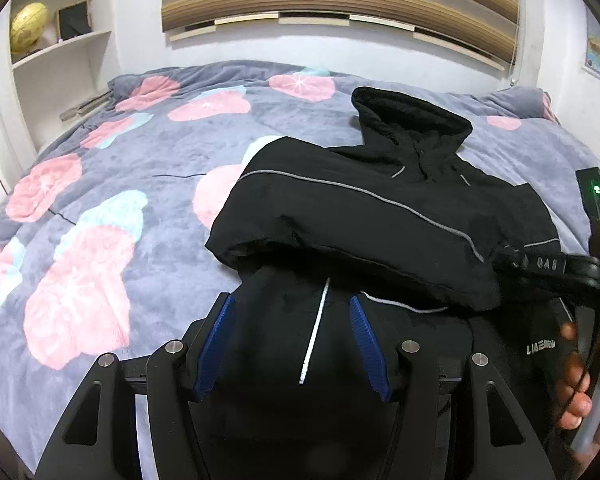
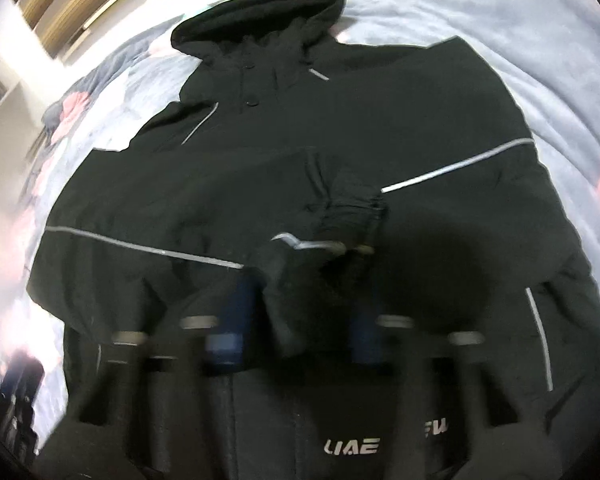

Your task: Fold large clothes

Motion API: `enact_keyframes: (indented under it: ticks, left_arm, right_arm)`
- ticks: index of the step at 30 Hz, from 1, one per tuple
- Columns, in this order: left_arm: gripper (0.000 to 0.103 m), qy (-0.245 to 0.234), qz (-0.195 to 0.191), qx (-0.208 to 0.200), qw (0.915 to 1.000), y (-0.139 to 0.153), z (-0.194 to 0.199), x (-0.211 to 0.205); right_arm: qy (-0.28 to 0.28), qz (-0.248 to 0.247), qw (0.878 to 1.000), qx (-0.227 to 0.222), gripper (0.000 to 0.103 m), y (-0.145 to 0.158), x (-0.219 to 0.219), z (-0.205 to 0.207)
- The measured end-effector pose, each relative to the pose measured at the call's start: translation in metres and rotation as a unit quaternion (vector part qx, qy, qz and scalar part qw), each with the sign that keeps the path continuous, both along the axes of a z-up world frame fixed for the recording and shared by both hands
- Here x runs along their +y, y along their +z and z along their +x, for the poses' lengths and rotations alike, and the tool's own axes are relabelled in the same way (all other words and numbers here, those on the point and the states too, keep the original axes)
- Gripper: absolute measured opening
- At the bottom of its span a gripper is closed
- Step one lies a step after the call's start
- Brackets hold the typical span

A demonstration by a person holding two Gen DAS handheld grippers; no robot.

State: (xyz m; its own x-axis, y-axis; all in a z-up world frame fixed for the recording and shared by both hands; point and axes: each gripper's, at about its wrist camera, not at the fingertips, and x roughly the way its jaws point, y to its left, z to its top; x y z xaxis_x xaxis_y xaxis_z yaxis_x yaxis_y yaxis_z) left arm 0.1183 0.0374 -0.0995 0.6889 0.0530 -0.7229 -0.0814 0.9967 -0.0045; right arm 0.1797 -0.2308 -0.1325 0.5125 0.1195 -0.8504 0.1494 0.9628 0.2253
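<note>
A black hooded jacket with thin grey reflective stripes lies front up on the bed, its hood at the far end. One sleeve is folded across the chest. My left gripper hangs over the jacket's near left part. Its blue pads stand wide apart, with smooth fabric and a white stripe between them. The right wrist view is blurred. My right gripper is low over the chest, and a bunched cuff end sits between its spread fingers, against the left pad only.
A grey bedspread with pink and pale blue shapes covers the bed all around the jacket. White shelves holding a globe stand at the far left. A person's hand shows at the right edge of the left wrist view.
</note>
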Motion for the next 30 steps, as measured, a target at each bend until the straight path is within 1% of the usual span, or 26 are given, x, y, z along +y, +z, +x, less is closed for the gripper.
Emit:
enact_keyframes:
  ticks: [2,4,5,7,8,9,11,12,13,14,15,16,17,18,19,21,23,25,26,27,28,29,30]
  left_arm:
    - [0.061,-0.004,0.0,0.002,1.0,0.005,0.008,0.001]
    - [0.061,-0.014,-0.006,0.001,0.9999,0.02,0.024,0.002]
    - [0.061,-0.018,-0.008,-0.003,0.9998,0.026,0.029,0.001]
    - [0.061,-0.037,-0.01,-0.014,0.9992,0.04,0.047,-0.002]
    - [0.061,-0.037,-0.012,-0.009,0.9992,0.043,0.055,-0.003]
    - [0.061,-0.044,-0.023,0.002,0.9988,0.045,0.066,-0.005]
    - [0.061,-0.071,-0.059,0.015,0.9956,0.039,0.082,-0.007]
    - [0.061,-0.082,-0.08,0.028,0.993,0.029,0.095,-0.008]
    - [0.061,-0.08,-0.095,0.046,0.9912,0.011,0.111,-0.007]
    - [0.061,-0.078,-0.099,0.06,0.9902,-0.002,0.121,-0.007]
    - [0.061,-0.074,-0.099,0.086,0.9886,-0.027,0.136,-0.007]
    - [0.061,-0.07,-0.092,0.098,0.9884,-0.046,0.143,-0.007]
    - [0.061,-0.075,-0.083,0.102,0.9885,-0.06,0.147,-0.008]
    - [0.062,-0.082,-0.07,0.101,0.9891,-0.069,0.148,-0.01]
    - [0.062,-0.089,-0.054,0.094,0.9901,-0.074,0.147,-0.013]
    - [0.063,-0.094,-0.036,0.086,0.9913,-0.074,0.145,-0.017]
    - [0.063,-0.093,-0.03,0.089,0.9913,-0.07,0.145,-0.019]
    - [0.063,-0.091,-0.029,0.086,0.9917,-0.058,0.14,-0.018]
    - [0.063,-0.095,-0.036,0.079,0.9917,-0.047,0.137,-0.017]
    - [0.063,-0.102,-0.047,0.07,0.9912,-0.038,0.134,-0.018]
    - [0.063,-0.116,-0.069,0.052,0.9895,-0.023,0.13,-0.019]
    - [0.063,-0.122,-0.08,0.044,0.9883,-0.014,0.128,-0.02]
    - [0.065,-0.134,-0.097,0.036,0.9856,-0.004,0.126,-0.024]
  right_arm:
    - [-0.002,-0.023,0.999,-0.044,0.024,0.022,0.003,-0.014]
    - [-0.012,-0.063,0.993,-0.096,0.024,0.054,0.001,-0.027]
    - [-0.019,-0.072,0.991,-0.111,0.024,0.067,-0.005,-0.03]
    - [-0.038,-0.084,0.987,-0.132,0.024,0.091,-0.025,-0.028]
    - [-0.051,-0.089,0.985,-0.135,0.024,0.097,-0.037,-0.025]
    - [-0.064,-0.092,0.985,-0.134,0.024,0.101,-0.05,-0.022]
    - [-0.072,-0.089,0.987,-0.11,0.024,0.092,-0.077,-0.006]
    - [-0.071,-0.084,0.99,-0.094,0.024,0.083,-0.083,0.001]
    - [-0.071,-0.076,0.992,-0.068,0.025,0.067,-0.091,0.009]
    - [-0.072,-0.069,0.994,-0.046,0.025,0.05,-0.096,0.016]
    - [-0.076,-0.064,0.995,-0.022,0.026,0.03,-0.101,0.023]
    - [-0.08,-0.065,0.995,0.008,0.027,0.007,-0.105,0.029]
    - [-0.081,-0.059,0.995,0.024,0.028,-0.012,-0.111,0.03]
    - [-0.078,-0.045,0.996,0.026,0.029,-0.028,-0.114,0.03]
    - [-0.075,-0.045,0.996,0.017,0.03,-0.03,-0.117,0.027]
    - [-0.07,-0.066,0.995,0.012,0.031,-0.027,-0.113,0.026]
    - [-0.069,-0.084,0.994,0.014,0.034,-0.023,-0.108,0.025]
    - [-0.072,-0.092,0.993,0.007,0.039,-0.012,-0.108,0.017]
    - [-0.073,-0.093,0.993,-0.002,0.04,-0.004,-0.107,0.01]
    - [-0.072,-0.09,0.993,-0.021,0.042,0.01,-0.105,0.003]
    - [-0.068,-0.085,0.993,-0.035,0.047,0.019,-0.106,0.002]
    - [-0.063,-0.08,0.994,-0.049,0.05,0.029,-0.102,-0.001]
    - [-0.053,-0.076,0.994,-0.063,0.059,0.04,-0.095,-0.004]
